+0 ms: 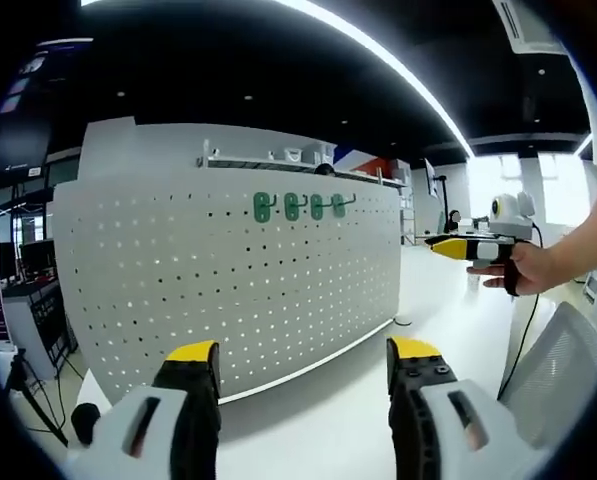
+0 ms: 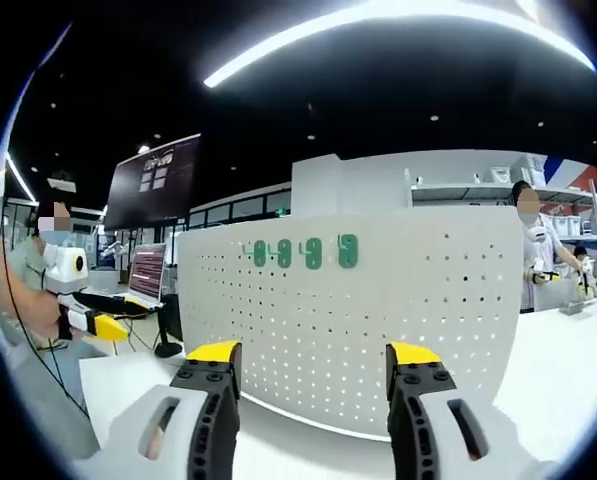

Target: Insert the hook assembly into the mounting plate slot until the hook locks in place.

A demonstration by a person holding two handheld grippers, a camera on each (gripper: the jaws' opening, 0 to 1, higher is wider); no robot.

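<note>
A curved white perforated mounting plate stands upright on a white table. Several green hooks hang in a row near its top edge. My left gripper is open and empty, well short of the plate's lower half. In the left gripper view, a hand holds my right gripper off to the right of the plate. In the right gripper view, the same plate and green hooks face me. My right gripper is open with nothing between its jaws. My left gripper shows at far left.
The white table runs under and in front of the plate. A dark wall screen and a laptop sit at left behind it. A person stands at the right by shelves.
</note>
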